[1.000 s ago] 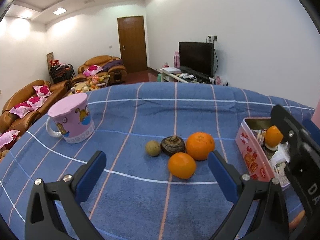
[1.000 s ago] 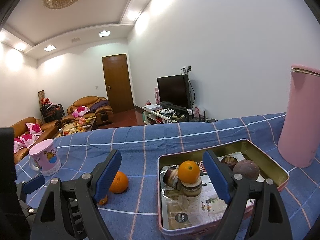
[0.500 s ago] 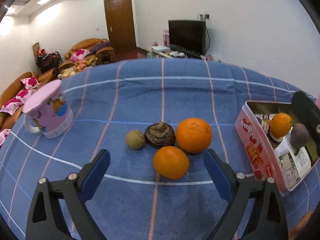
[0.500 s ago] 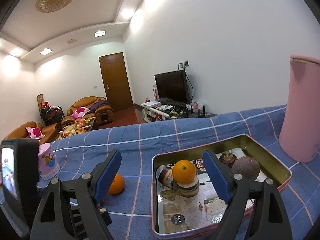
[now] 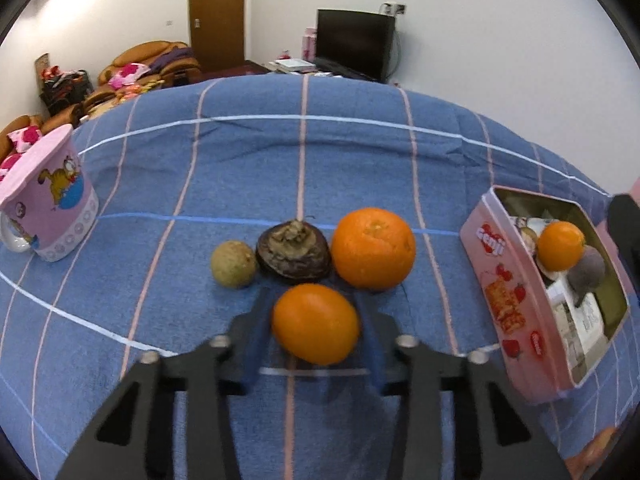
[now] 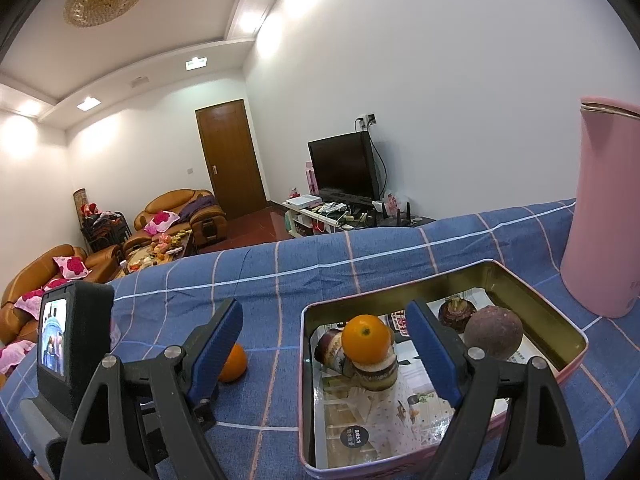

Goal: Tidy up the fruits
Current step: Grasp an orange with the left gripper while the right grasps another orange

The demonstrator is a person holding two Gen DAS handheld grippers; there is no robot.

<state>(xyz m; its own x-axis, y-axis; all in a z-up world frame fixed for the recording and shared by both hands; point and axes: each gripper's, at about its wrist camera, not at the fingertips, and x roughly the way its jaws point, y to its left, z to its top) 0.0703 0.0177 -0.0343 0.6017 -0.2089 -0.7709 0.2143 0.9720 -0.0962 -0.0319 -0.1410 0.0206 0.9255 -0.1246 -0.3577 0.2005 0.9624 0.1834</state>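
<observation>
In the left wrist view my left gripper (image 5: pixel 316 324) has its blue fingers closed against both sides of a small orange (image 5: pixel 315 323) on the blue cloth. Behind it lie a bigger orange (image 5: pixel 373 248), a dark mangosteen (image 5: pixel 293 251) and a small greenish-brown fruit (image 5: pixel 233 264). The pink tin box (image 5: pixel 504 280) stands at the right. In the right wrist view my right gripper (image 6: pixel 326 346) is open and empty above the tin (image 6: pixel 400 294), which holds an orange (image 6: pixel 366 339), a brown round fruit (image 6: pixel 493 333) and a mangosteen (image 6: pixel 456 314).
A pink cartoon mug (image 5: pixel 48 204) stands at the left on the cloth. A tall pink tumbler (image 6: pixel 604 216) stands right of the tin. The left gripper's camera body (image 6: pixel 74 344) shows at the left of the right wrist view. The bed's far edge (image 5: pixel 304 80) lies beyond.
My left gripper moved forward and down to the near orange and its fingers closed on it. My right gripper stayed open over the tin and shifted little.
</observation>
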